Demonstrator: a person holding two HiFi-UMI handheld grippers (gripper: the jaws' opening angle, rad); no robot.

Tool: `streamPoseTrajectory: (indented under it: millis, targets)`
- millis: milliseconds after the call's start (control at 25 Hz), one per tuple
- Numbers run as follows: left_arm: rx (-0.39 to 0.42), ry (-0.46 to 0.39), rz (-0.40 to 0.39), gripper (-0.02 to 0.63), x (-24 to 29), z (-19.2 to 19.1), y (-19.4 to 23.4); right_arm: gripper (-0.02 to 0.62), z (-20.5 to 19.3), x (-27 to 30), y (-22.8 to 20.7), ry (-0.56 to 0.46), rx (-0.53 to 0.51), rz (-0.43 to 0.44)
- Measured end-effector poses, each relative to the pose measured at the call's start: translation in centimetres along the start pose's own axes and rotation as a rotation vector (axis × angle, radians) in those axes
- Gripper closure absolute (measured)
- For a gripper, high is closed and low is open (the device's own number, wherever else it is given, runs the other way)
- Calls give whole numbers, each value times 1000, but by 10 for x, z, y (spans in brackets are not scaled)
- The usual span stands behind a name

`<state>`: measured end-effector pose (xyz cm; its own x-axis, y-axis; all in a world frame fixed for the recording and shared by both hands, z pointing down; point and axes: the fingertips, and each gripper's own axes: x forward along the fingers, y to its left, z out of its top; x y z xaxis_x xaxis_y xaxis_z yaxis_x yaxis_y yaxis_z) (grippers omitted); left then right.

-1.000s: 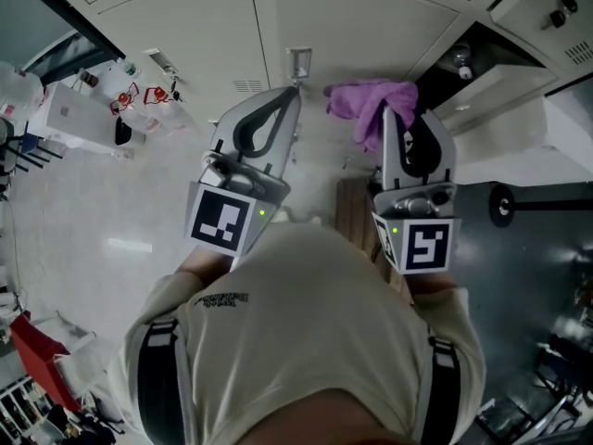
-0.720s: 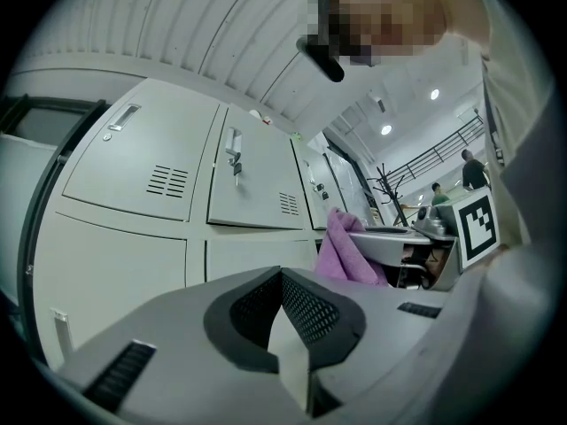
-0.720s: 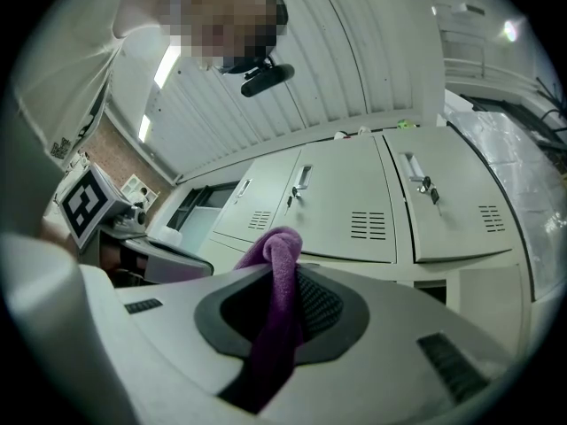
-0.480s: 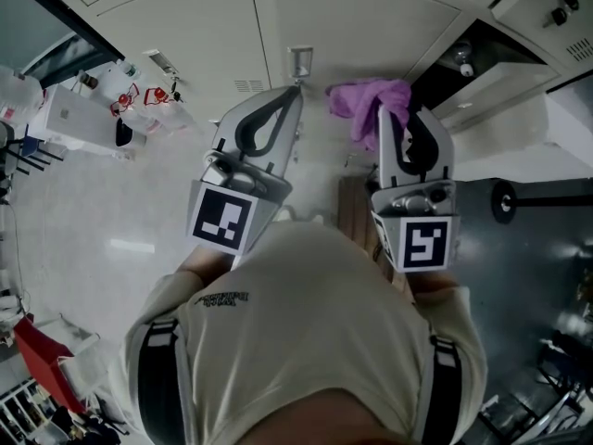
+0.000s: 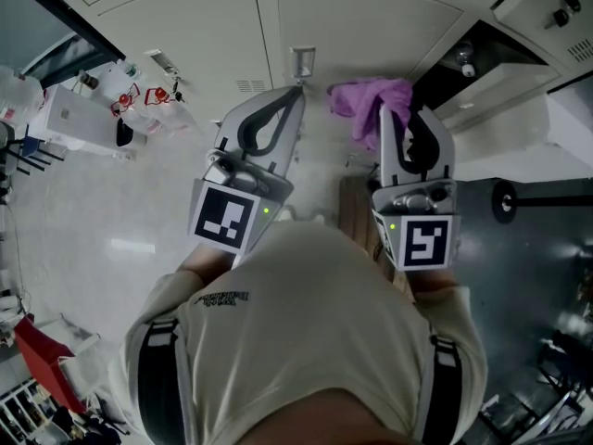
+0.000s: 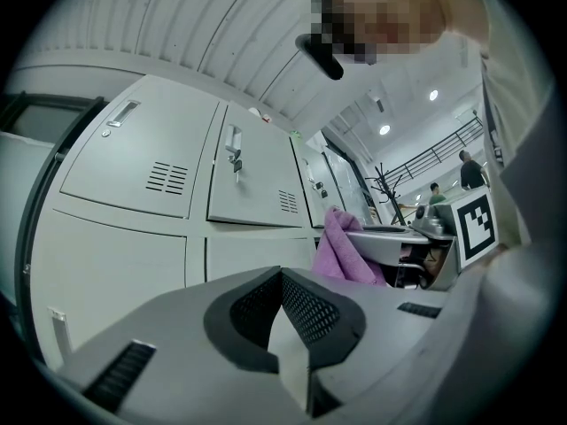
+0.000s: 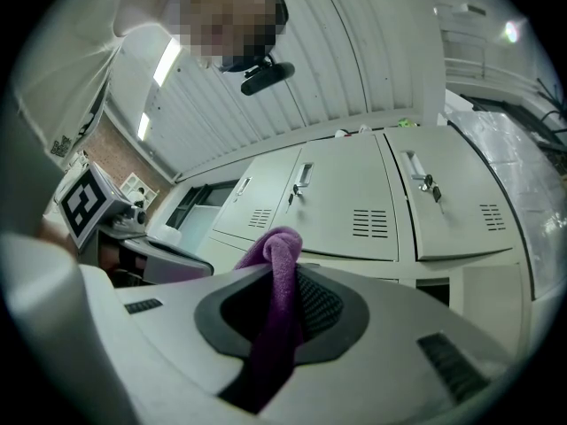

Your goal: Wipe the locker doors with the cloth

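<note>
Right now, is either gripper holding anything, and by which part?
Right gripper is shut on the purple cloth, pinching a bunched fold; the rest bulges past its tips. Left gripper is shut, empty.

- The locker doors stand ahead of us at 12 o'clock.
- Our left claw sits at 11 o'clock, and our right claw sits at 1 o'clock.
- The cloth sits in the right claw, just before the doors.

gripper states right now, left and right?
Left gripper: shut, nothing between the jaws.
Right gripper: shut on the cloth.
</note>
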<state>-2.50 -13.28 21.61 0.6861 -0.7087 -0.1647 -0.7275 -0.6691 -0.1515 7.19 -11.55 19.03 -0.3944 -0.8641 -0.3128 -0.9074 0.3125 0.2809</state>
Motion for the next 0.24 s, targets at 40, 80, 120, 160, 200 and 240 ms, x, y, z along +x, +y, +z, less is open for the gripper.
streamPoseTrajectory:
  millis: [40,80,120,160,200,240]
  targets:
    - [-1,0,0,604,0,0,0,541,-1,0,0,2,2,-1]
    - [-1,2,0,604,0,-1,1,541,-2,1,0,3,5,-1]
    - [0,4,-1,604,0,-1,1,541,-2,1,-1,4,9,-2]
    - [1,6,-2,604,0,-2,1,541,-3,2,-1,4,12,-3]
    - [2,8,-3,604,1,-3,1,541,-4,2,-2,5,14,-4]
    - [2,9,-3,604,1,-4,1,541,-4,2,-2,5,16,-6]
